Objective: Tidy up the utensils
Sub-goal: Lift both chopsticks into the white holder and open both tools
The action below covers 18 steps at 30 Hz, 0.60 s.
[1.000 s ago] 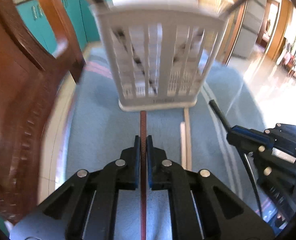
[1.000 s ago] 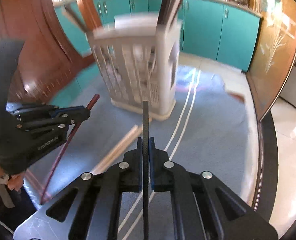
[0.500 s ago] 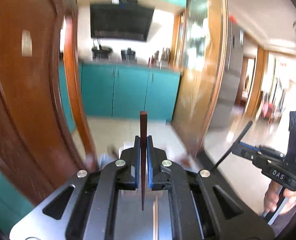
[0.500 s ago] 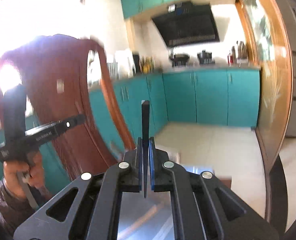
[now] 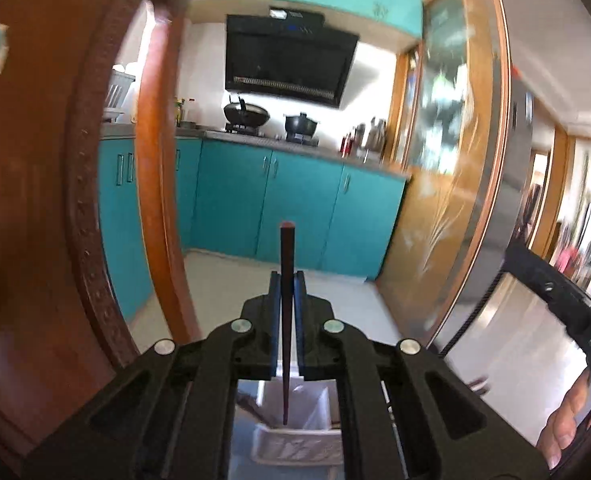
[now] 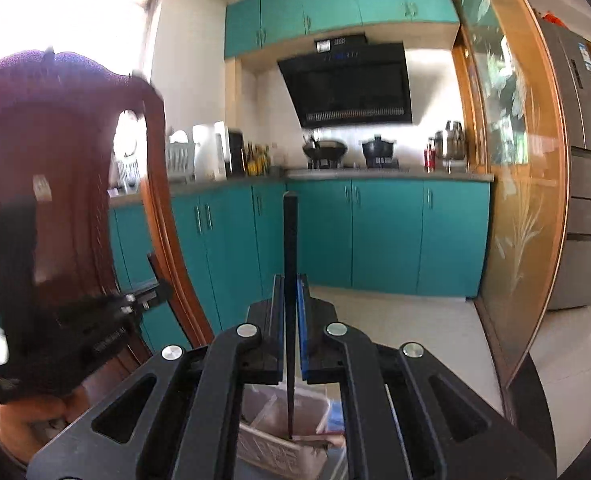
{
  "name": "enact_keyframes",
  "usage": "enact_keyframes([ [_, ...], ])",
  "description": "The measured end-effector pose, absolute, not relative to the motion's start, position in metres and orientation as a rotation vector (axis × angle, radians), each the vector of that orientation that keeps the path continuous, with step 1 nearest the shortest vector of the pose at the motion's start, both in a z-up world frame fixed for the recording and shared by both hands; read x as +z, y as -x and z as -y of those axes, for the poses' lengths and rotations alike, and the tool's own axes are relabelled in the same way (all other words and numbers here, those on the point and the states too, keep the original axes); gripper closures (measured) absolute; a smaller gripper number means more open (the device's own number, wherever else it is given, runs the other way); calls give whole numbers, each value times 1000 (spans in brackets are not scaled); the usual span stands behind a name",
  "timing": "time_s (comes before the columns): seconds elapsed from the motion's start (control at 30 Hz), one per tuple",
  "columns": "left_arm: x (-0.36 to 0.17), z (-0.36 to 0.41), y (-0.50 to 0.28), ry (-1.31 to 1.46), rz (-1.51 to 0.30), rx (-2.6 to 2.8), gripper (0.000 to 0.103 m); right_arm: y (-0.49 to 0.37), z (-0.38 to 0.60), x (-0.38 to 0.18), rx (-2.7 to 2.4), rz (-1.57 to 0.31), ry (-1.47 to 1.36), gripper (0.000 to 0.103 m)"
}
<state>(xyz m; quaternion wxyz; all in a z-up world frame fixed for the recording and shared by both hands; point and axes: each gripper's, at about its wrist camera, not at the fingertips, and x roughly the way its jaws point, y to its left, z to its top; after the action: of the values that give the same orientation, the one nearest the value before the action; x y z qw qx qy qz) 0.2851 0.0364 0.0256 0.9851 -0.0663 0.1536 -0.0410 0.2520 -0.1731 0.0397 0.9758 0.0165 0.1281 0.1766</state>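
Note:
My left gripper [image 5: 286,280] is shut on a dark red chopstick [image 5: 286,264] held upright, its lower tip just above the white slotted utensil basket [image 5: 295,446] seen between the arms. My right gripper [image 6: 290,282] is shut on a black chopstick [image 6: 290,240], also upright, with its lower tip inside the same basket [image 6: 271,448]. The left gripper shows blurred at the left of the right wrist view [image 6: 95,320]. The right gripper's body shows at the right edge of the left wrist view [image 5: 567,320].
A carved wooden chair back [image 5: 55,200] stands close on the left, also in the right wrist view [image 6: 55,160]. Teal kitchen cabinets [image 6: 375,232] and a range hood [image 6: 347,84] lie behind. A wood-framed glass door [image 6: 511,180] stands at right.
Both grippers have risen from table level and turned their chopsticks upright above the basket. The blue tablecloth and loose chopsticks have dropped out of view.

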Motion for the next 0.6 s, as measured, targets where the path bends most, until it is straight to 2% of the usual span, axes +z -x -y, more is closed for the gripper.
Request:
enact_keyframes([
  [0.13, 16, -28, -285, 75, -331, -74, 96, -262, 169, 20, 344, -329, -25, 96],
  [0.2, 13, -31, -282, 73, -329, -67, 95, -254, 170, 20, 332, -324, -21, 91],
  [0.23, 14, -32, -280, 79, -331, -71, 93, -249, 173, 21, 332, -316, -26, 86],
  [0.3, 14, -37, -275, 100, -327, -83, 90, -233, 181, 23, 343, -296, -44, 82],
  [0.47, 14, -49, -245, 137, -257, -104, 80, -174, 193, 11, 457, -283, -71, 79],
  [0.6, 2, -57, -214, 131, -242, -93, 80, -174, 180, -49, 498, -493, -55, 78],
])
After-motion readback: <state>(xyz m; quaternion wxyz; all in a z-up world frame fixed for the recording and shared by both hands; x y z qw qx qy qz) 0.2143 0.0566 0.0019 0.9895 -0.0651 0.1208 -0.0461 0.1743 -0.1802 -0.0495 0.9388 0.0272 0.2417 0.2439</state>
